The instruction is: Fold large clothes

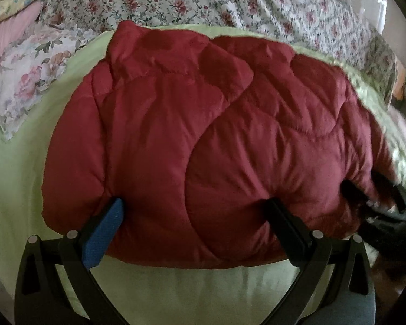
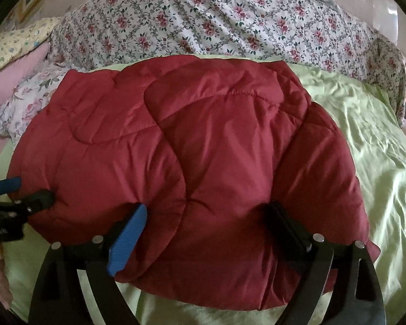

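A dark red quilted puffer jacket (image 1: 203, 135) lies folded in a thick bundle on a light green sheet (image 1: 13, 176); it also shows in the right wrist view (image 2: 203, 162). My left gripper (image 1: 197, 230) is wide open with its jaws pressed against the near edge of the bundle, left side. My right gripper (image 2: 208, 233) is wide open too, its jaws straddling the near edge on the right side. The left gripper shows at the left edge of the right wrist view (image 2: 21, 192). The right gripper shows blurred at the right edge of the left wrist view (image 1: 379, 203).
A floral quilt (image 2: 216, 21) is heaped behind the jacket. Floral and pink pillows (image 1: 27, 73) lie at the left. The green sheet (image 2: 379, 149) stretches rumpled to the right. The bed's near edge runs just below the grippers.
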Tool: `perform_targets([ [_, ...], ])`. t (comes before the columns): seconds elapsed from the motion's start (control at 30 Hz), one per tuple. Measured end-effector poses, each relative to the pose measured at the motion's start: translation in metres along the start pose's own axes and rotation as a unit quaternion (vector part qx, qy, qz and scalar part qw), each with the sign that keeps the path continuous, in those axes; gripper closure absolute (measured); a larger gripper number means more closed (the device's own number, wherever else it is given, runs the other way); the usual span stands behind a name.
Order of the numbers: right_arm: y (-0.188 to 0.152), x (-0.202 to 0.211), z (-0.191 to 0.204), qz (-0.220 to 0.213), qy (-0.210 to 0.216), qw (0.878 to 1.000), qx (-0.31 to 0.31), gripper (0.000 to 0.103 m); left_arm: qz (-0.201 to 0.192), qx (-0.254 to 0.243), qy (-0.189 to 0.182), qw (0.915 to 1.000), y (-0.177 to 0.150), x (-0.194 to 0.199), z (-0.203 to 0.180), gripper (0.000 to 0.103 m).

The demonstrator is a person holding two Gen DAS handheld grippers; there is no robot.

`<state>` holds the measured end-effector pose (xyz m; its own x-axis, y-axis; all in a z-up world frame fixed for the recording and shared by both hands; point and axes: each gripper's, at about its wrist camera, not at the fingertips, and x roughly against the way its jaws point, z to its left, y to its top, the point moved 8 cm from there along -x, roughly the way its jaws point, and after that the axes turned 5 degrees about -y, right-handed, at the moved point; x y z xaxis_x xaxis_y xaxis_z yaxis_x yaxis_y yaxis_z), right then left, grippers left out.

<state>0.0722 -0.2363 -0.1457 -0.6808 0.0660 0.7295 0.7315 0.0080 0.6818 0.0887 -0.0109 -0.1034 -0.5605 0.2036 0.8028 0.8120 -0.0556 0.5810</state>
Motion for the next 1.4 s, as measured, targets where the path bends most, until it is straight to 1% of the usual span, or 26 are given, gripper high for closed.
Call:
perform_targets([
  [0.03, 0.0, 0.0, 0.0, 0.0, 0.001, 1.0, -0.001, 0.011, -0.012, 0.009, -0.003, 0.9999, 0.005, 0.005, 0.004, 0.0],
  [0.1, 0.0, 0.0, 0.0, 0.001, 0.001, 1.0, -0.002, 0.011, -0.022, 0.018, 0.005, 0.9996, 0.013, 0.009, 0.01, 0.0],
  [0.13, 0.0, 0.0, 0.0, 0.004, 0.0, 1.0, -0.002, 0.011, -0.022, 0.022, 0.007, 0.9995, 0.017, 0.008, 0.014, 0.0],
  [0.23, 0.009, 0.01, 0.001, 0.006, 0.002, 1.0, -0.003, 0.012, 0.001, 0.036, -0.001, 0.9994, 0.025, -0.007, 0.023, 0.0],
  [0.33, 0.024, 0.019, 0.001, -0.007, 0.008, 1.0, -0.003, 0.013, 0.009, 0.032, -0.002, 0.9994, 0.033, -0.015, 0.023, 0.0],
  [0.4, 0.033, 0.013, -0.003, -0.004, -0.001, 1.0, 0.0, 0.013, 0.012, 0.028, 0.001, 0.9995, 0.036, -0.018, 0.021, 0.0],
  [0.43, 0.033, 0.005, -0.004, 0.01, 0.0, 1.0, -0.002, 0.013, 0.014, 0.026, 0.001, 0.9996, 0.038, -0.021, 0.022, 0.0],
  [0.47, 0.031, -0.006, -0.006, 0.025, 0.01, 1.0, -0.009, 0.01, 0.015, 0.024, 0.001, 0.9996, 0.038, -0.024, 0.021, 0.0],
  [0.5, 0.029, -0.012, -0.008, 0.031, 0.017, 0.999, -0.015, 0.01, 0.014, 0.022, 0.002, 0.9997, 0.037, -0.027, 0.02, 0.0],
  [0.6, 0.026, -0.022, -0.009, 0.025, 0.012, 1.0, -0.013, 0.007, 0.011, 0.017, 0.004, 0.9998, 0.038, -0.027, 0.024, 0.0],
  [0.67, 0.026, -0.021, -0.007, 0.025, 0.005, 1.0, -0.01, 0.007, 0.009, 0.015, 0.008, 0.9998, 0.037, -0.027, 0.024, 0.0],
  [0.83, 0.03, -0.012, -0.007, 0.029, 0.008, 0.999, -0.019, 0.007, 0.01, 0.014, 0.005, 0.9998, 0.039, -0.017, 0.024, 0.0],
  [0.9, 0.031, 0.0, -0.004, 0.031, 0.017, 0.999, -0.025, 0.008, 0.01, 0.014, -0.001, 0.9998, 0.037, -0.007, 0.023, 0.0],
  [0.97, 0.03, 0.017, 0.0, 0.028, 0.039, 0.998, -0.029, 0.007, 0.013, 0.015, -0.006, 0.9998, 0.029, 0.003, 0.022, 0.0],
  [1.07, 0.021, 0.034, 0.009, 0.032, 0.047, 0.998, -0.022, 0.006, 0.029, 0.016, -0.005, 0.9994, 0.011, 0.012, 0.02, 0.0],
  [1.2, -0.002, 0.046, 0.02, 0.051, 0.058, 0.997, -0.015, 0.006, 0.047, 0.01, 0.02, 0.9987, -0.016, 0.02, 0.019, 0.0],
  [1.27, -0.016, 0.049, 0.025, 0.067, 0.06, 0.996, -0.01, 0.006, 0.052, 0.01, 0.027, 0.9983, -0.027, 0.025, 0.02, 0.0],
  [1.33, -0.024, 0.054, 0.029, 0.079, 0.069, 0.994, -0.014, 0.006, 0.049, 0.012, 0.021, 0.9985, -0.03, 0.034, 0.019, 0.0],
  [1.4, -0.023, 0.064, 0.03, 0.082, 0.079, 0.993, -0.019, 0.006, 0.042, 0.013, 0.018, 0.9989, -0.028, 0.043, 0.018, 0.0],
])
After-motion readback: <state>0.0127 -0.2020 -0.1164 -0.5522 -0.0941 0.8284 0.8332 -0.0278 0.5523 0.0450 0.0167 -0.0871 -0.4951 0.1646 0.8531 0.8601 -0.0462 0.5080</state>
